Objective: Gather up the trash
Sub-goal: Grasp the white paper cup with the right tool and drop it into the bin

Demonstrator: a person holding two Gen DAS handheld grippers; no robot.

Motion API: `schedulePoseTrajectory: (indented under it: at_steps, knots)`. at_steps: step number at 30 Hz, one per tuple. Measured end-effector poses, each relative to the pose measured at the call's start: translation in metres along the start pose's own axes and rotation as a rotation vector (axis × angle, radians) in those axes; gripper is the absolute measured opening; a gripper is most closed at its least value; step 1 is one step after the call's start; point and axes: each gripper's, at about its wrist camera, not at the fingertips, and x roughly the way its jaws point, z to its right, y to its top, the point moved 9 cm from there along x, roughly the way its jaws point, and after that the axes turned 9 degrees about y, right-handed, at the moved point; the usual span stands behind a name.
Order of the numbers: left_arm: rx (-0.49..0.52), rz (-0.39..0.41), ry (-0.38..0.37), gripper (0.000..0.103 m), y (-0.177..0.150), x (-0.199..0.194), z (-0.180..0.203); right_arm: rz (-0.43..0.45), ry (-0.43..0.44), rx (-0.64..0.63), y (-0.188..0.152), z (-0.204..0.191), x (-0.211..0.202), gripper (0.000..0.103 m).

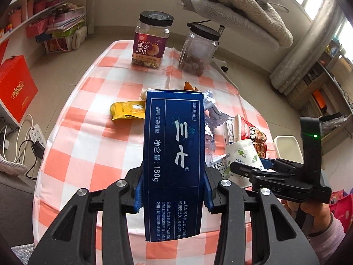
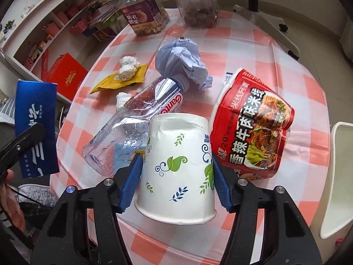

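Bench (image 2: pixel 264 50) w/ pink-white check cloth; left fingers (image 1: pixel 174 190) clamp blue "180g" box (image 1: pixel 174 154), right fingers (image 2: pixel 176 172) clamp leaf-print cup (image 2: pixel 176 165).

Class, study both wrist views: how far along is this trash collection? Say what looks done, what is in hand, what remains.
Done: nothing visibly binned; no bin in view. In hand: the left gripper clamps a blue toothpaste box; the right gripper clamps a paper cup. Left on the checked tablecloth: crushed water bottle, red noodle cup, crumpled blue paper, yellow wrapper, tissue wads.
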Motion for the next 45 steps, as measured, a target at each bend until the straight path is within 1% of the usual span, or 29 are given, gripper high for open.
schedulePoseTrajectory:
  at_steps: [3,7,12,18,20,23,27,30,32,34,35,37,39,45]
  knots:
    - [-0.01,0.018,-0.009,0.041,0.003,-0.001,0.005,0.042,0.013,0.015,0.008,0.002,-0.016,0.057]
    - [0.013,0.064,-0.017,0.041,0.008,-0.006,0.02,0.126,-0.01,0.018,0.019,0.011,-0.043,0.057]
    - [0.043,0.109,-0.043,0.041,0.014,-0.01,0.042,0.228,-0.064,0.05,0.03,0.037,-0.076,0.057]
    - [0.064,0.117,-0.078,0.041,0.018,-0.007,0.07,0.34,-0.156,0.132,0.033,0.084,-0.121,0.058]
    - [0.075,0.117,-0.086,0.041,0.017,-0.004,0.08,0.378,-0.204,0.166,0.031,0.105,-0.139,0.058]
    - [0.091,0.121,-0.1,0.041,0.017,-0.001,0.096,0.434,-0.305,0.197,0.026,0.134,-0.166,0.059]
    - [0.124,0.123,-0.123,0.041,0.016,0.003,0.122,0.493,-0.418,0.247,0.013,0.169,-0.199,0.059]
    - [0.148,0.123,-0.144,0.041,0.014,0.006,0.143,0.525,-0.532,0.26,0.003,0.189,-0.222,0.061]
    - [0.165,0.127,-0.157,0.041,0.014,0.009,0.159,0.539,-0.595,0.266,-0.001,0.201,-0.235,0.064]
    - [0.175,0.124,-0.178,0.041,0.014,0.011,0.178,0.572,-0.637,0.294,-0.008,0.212,-0.251,0.068]
    - [0.184,0.117,-0.193,0.041,0.014,0.013,0.189,0.587,-0.647,0.309,-0.01,0.218,-0.259,0.078]
    - [0.215,0.116,-0.214,0.041,0.013,0.014,0.214,0.634,-0.666,0.348,-0.017,0.228,-0.276,0.09]
    - [0.246,0.118,-0.231,0.041,0.01,0.015,0.238,0.682,-0.678,0.384,-0.023,0.236,-0.293,0.09]
    - [0.312,0.074,-0.295,0.041,-0.009,0.029,0.314,0.74,-0.681,0.46,-0.038,0.259,-0.323,0.091]
